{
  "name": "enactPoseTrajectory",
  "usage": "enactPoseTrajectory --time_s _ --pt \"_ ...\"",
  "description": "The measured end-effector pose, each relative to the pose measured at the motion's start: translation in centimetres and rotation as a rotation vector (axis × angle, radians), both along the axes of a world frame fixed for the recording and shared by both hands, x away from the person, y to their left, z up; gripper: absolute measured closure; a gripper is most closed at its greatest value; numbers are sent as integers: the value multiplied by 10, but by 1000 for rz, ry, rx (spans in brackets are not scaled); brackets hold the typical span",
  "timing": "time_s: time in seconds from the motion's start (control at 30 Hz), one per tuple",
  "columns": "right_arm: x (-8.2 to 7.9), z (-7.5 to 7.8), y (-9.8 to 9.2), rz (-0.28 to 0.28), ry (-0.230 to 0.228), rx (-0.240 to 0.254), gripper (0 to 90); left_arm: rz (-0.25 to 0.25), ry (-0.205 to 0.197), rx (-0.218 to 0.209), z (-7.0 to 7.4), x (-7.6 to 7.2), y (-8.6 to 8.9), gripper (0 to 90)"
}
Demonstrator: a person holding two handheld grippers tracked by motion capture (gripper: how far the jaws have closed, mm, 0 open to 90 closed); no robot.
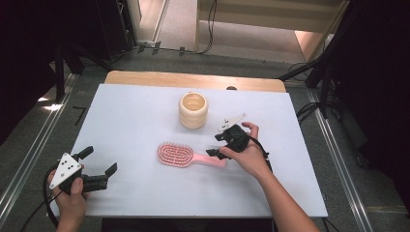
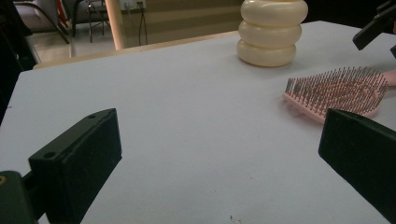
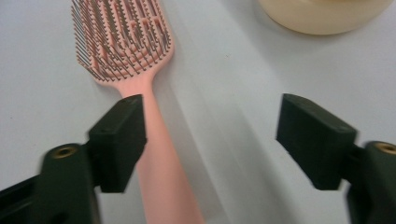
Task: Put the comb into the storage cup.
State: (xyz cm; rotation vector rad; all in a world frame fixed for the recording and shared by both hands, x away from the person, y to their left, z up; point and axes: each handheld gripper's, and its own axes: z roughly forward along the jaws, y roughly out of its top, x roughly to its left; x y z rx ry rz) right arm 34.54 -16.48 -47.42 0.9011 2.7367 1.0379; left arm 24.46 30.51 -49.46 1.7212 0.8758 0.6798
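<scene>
Pink hairbrush (image 1: 186, 156) lies flat on the white counter (image 1: 130, 125), bristles up, roughly mid-counter, head toward the left side of the high view, handle running right. Right gripper (image 1: 218, 146) sits over the handle end; jaws are wide apart, not pressing on anything. In the right gripper view the handle (image 3: 161, 158) runs up just inside one jaw, next to its pad, the other jaw well off to the side over bare counter; whether the near jaw touches the handle I cannot tell. Brush head (image 3: 122, 39) lies beyond the jaws in that view. The right hand (image 1: 249, 152) wraps the gripper body, forearm coming in from the bottom edge.

Cream ribbed cup (image 1: 193, 110) stands upright behind the brush, near it but not touching. Its opening faces up; inside looks the same cream colour, contents cannot be made out. In the left gripper view the cup (image 2: 272, 32) shows as three stacked rounded rings, with the brush (image 2: 336, 91) just in front and to the right of it.

Left gripper (image 1: 100, 168) is held at the near left corner of the counter, well apart from brush and cup, jaws spread wide with nothing between them, pointing across the counter toward the brush. Left hand (image 1: 72, 195) grips it from below.
</scene>
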Motion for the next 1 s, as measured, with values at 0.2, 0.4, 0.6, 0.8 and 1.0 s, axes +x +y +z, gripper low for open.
enactPoseTrajectory --time_s 0.2,0.4,0.6,0.8,1.0 --pt "0 5 5 43 7 -37 0 1 -1 -2 0 0 0 0" --pt "-1 8 16 77 -1 -100 0 -1 -1 -1 0 0 0 0" --pt "1 9 25 115 13 -136 0 -1 -1 -3 0 0 0 0" --pt "1 7 33 141 25 -186 5 -1 -1 -3 0 0 0 0" --pt "1 6 42 155 34 -213 67 -1 -2 -2 0 0 0 0"
